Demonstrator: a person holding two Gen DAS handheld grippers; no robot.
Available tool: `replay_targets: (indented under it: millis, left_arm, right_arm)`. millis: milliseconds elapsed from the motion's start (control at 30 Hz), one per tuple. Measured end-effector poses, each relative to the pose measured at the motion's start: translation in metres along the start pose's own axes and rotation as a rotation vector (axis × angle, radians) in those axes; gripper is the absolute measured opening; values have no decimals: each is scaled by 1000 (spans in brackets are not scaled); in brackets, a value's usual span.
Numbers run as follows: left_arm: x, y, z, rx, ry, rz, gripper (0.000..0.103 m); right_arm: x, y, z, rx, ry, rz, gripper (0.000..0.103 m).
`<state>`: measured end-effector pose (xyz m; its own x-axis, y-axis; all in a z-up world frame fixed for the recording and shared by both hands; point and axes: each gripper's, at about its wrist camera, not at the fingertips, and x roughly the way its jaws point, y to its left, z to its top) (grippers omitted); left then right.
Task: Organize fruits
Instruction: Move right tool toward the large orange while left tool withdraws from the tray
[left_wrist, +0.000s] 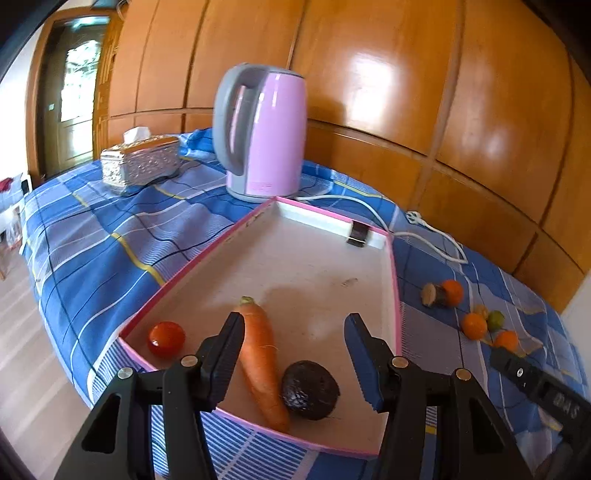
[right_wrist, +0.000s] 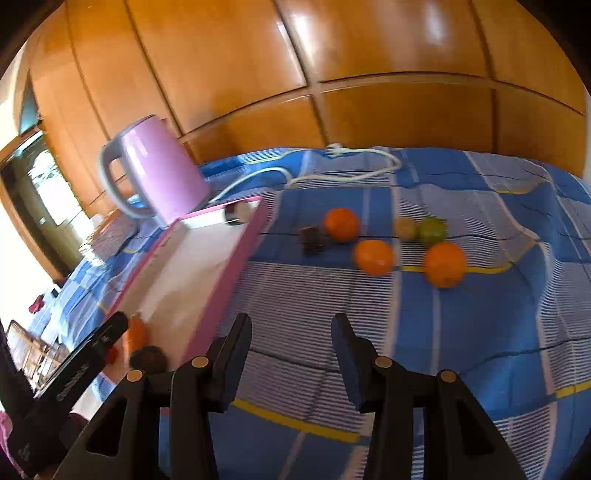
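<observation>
A pink-rimmed white tray (left_wrist: 395, 280) lies on the blue plaid cloth. In it are a carrot (left_wrist: 260, 360), a dark avocado (left_wrist: 310, 389) and a red tomato (left_wrist: 166, 338). My left gripper (left_wrist: 295, 332) is open and empty, just above the carrot and avocado. My right gripper (right_wrist: 291, 332) is open and empty over bare cloth right of the tray (right_wrist: 236, 266). Ahead of it lie three oranges (right_wrist: 373, 257), a green fruit (right_wrist: 433, 230), a yellowish fruit (right_wrist: 405, 229) and a dark piece (right_wrist: 313, 240). The right gripper also shows in the left view (left_wrist: 535, 384).
A pink kettle (left_wrist: 264, 133) stands behind the tray, its white cord (left_wrist: 424, 236) trailing across the cloth. A silver tissue box (left_wrist: 140, 162) sits at the far left. Wooden wall panels (left_wrist: 406, 92) back the table. The cloth drops to the floor on the left.
</observation>
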<state>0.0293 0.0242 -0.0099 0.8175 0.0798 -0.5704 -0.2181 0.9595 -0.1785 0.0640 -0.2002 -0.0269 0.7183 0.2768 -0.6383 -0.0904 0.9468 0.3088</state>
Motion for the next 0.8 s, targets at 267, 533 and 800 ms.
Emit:
replay_targets:
  millis: [267,533,800]
  left_arm:
    - [1,-13,-5,57,16,-33,57]
    - [2,-22,-7,91,26,-62,57]
    - [2,-30,-9,115,28,-92,57]
  right_arm:
    - [-4,-45,8,121,-38,-101,46]
    - [-1,-71,14,197,-78,-167,46]
    - [14,-86,21,229,-49,-205,46]
